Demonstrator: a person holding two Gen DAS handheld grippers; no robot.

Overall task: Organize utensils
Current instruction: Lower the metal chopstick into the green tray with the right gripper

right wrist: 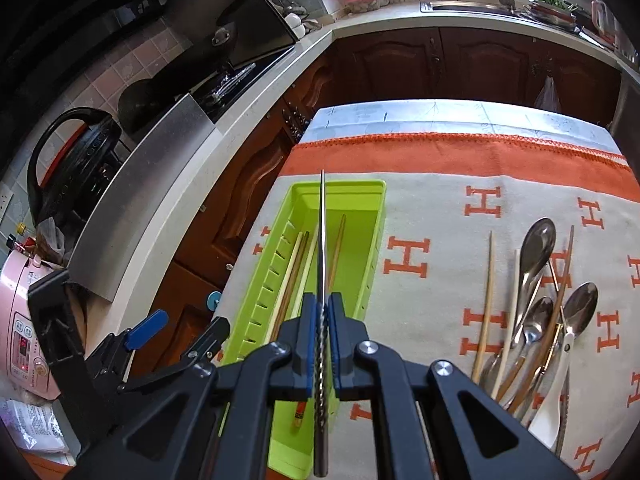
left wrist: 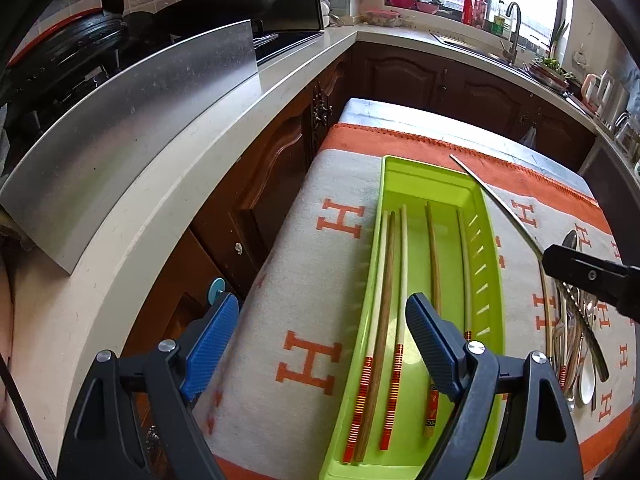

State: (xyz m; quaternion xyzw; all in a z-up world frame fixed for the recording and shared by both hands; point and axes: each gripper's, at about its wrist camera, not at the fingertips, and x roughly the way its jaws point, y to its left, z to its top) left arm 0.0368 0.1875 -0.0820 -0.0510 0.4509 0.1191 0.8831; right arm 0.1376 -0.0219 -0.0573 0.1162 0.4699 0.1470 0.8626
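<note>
A lime-green tray [left wrist: 424,168] lies on the table and holds several wooden chopsticks [left wrist: 384,300], some with red-striped ends. My left gripper [left wrist: 324,344] hangs open over the tray's near end with nothing between its fingers. My right gripper [right wrist: 322,312] is shut on a thin metal chopstick [right wrist: 322,240], held in the air above the tray [right wrist: 340,186] and pointing along it. The left wrist view shows that chopstick [left wrist: 496,200] slanting over the tray's right rim from the right gripper [left wrist: 560,260]. A pile of spoons and chopsticks [right wrist: 536,312] lies on the cloth to the right.
The table wears a grey cloth with orange H letters [right wrist: 440,208]. A pale counter [left wrist: 180,184] with a steel panel [left wrist: 132,120] and dark pans runs along the left, over brown cabinets. A pink cooker [right wrist: 24,320] stands at the near left.
</note>
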